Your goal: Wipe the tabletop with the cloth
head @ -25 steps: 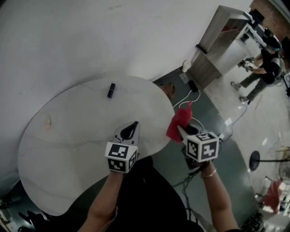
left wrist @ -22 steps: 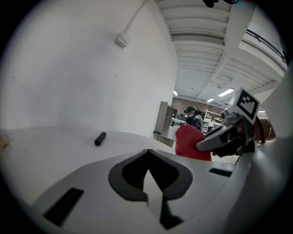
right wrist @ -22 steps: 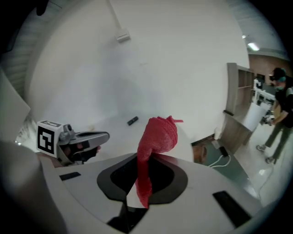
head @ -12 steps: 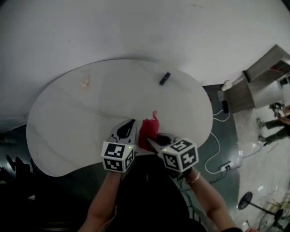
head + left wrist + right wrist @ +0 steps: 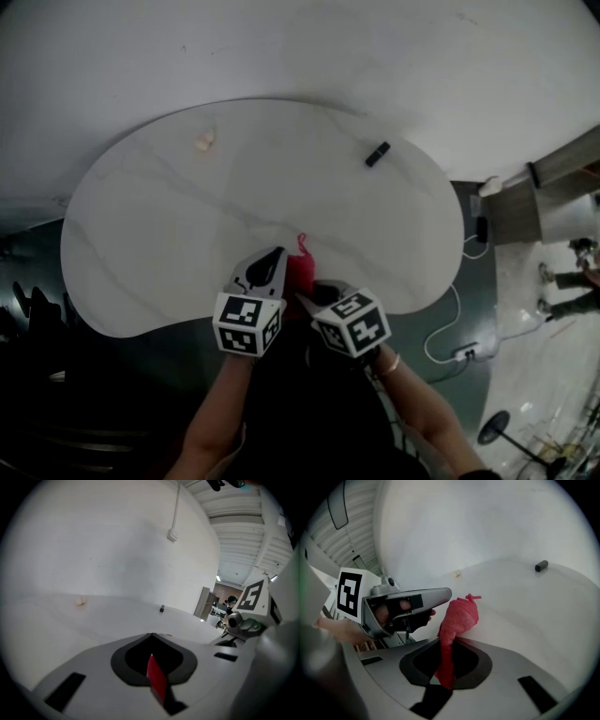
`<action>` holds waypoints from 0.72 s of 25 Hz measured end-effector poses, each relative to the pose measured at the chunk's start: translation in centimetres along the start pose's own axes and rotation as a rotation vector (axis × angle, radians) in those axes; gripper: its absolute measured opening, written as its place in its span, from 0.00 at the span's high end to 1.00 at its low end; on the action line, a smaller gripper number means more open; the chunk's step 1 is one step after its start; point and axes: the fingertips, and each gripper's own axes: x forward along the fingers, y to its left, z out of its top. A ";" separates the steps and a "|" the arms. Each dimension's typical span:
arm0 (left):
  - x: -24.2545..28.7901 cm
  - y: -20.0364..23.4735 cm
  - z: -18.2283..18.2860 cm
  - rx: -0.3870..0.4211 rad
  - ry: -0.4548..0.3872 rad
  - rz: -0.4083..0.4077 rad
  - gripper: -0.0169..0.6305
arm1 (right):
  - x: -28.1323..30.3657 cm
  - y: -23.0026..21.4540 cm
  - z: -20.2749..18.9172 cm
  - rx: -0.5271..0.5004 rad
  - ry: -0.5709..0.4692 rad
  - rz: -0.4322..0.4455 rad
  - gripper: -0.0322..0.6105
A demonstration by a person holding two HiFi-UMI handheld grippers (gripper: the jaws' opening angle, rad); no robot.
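A red cloth (image 5: 299, 271) hangs bunched from my right gripper (image 5: 305, 301), which is shut on it at the near edge of the white kidney-shaped table (image 5: 178, 216). In the right gripper view the cloth (image 5: 459, 615) rises from the jaws (image 5: 451, 640) and rests on the tabletop. My left gripper (image 5: 274, 255) is shut, just left of the cloth with its tip (image 5: 447, 592) beside it. In the left gripper view a thin red strip shows in the closed jaws' opening (image 5: 151, 635); I cannot tell what it is.
A small black object (image 5: 377, 154) lies at the table's far right and a beige crumb (image 5: 204, 142) at the far left. A wall runs behind the table. On the floor at right are a cable and power strip (image 5: 464, 352), with a cabinet (image 5: 553, 178) beyond.
My right gripper has carried the red cloth from beyond the table's right edge to its near edge, close beside the left gripper. The head view has swung left across the table.
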 end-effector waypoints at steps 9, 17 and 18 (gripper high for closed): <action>3.6 -6.4 0.0 0.085 0.034 -0.181 0.97 | -4.6 -4.9 -3.2 0.122 -0.043 -0.134 0.88; 7.2 -13.3 0.1 0.178 0.082 -0.356 0.97 | -11.6 -11.4 -7.7 0.243 -0.094 -0.320 0.88; 7.6 -14.3 0.1 0.190 0.088 -0.378 0.97 | -12.4 -12.2 -8.2 0.267 -0.103 -0.343 0.88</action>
